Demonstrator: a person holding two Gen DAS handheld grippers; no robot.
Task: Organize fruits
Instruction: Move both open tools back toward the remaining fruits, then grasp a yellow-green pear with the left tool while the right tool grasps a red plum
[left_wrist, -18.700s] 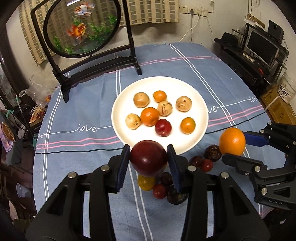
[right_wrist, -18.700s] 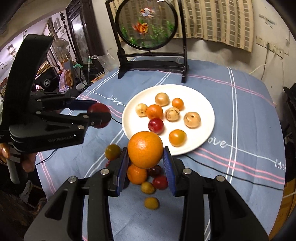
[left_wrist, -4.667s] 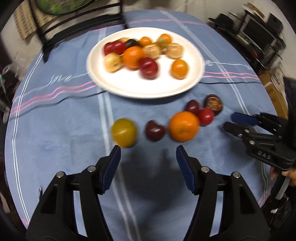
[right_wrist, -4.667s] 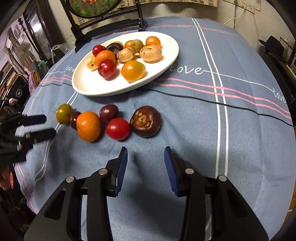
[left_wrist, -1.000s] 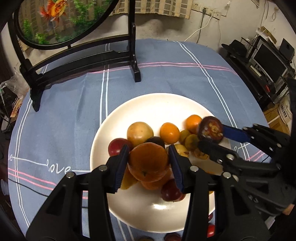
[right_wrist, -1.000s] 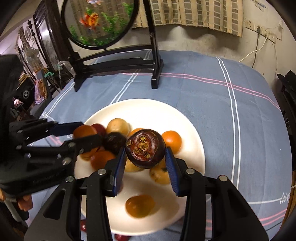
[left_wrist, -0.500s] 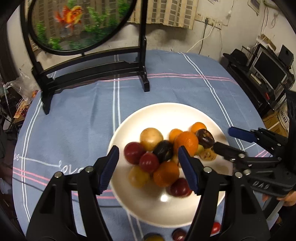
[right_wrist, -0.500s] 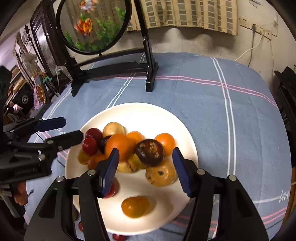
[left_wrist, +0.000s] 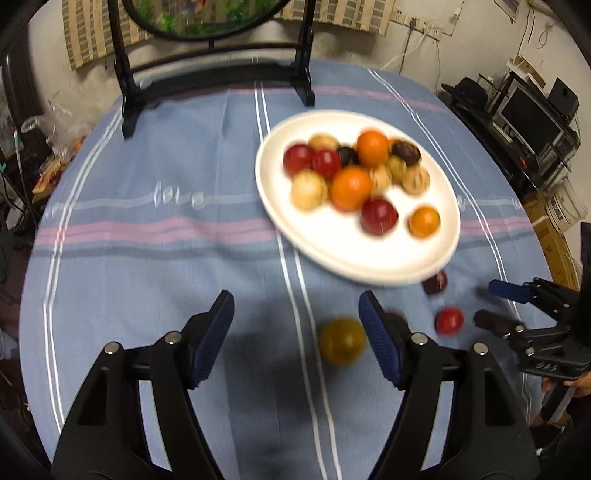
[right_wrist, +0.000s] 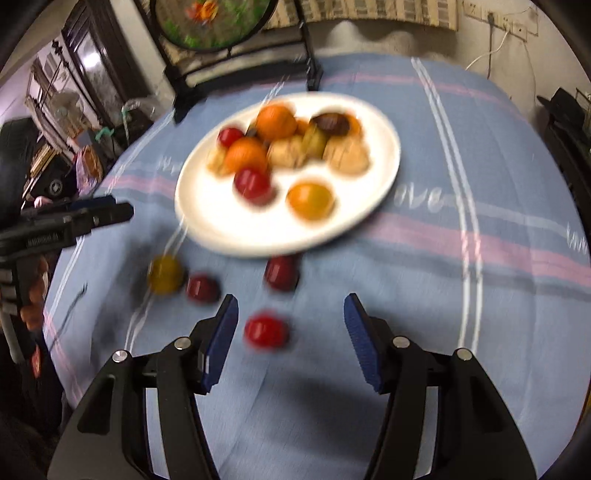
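Both sets of tongs have just been spreading and hang empty: left tongs, right tongs. The round white plate on the blue-clothed table carries piled fruit; a yellow-green fruit and small red fruit lie loose toward the table's near edge.

Blue striped tablecloth, round fish screen, possibly a monitor, pale wall
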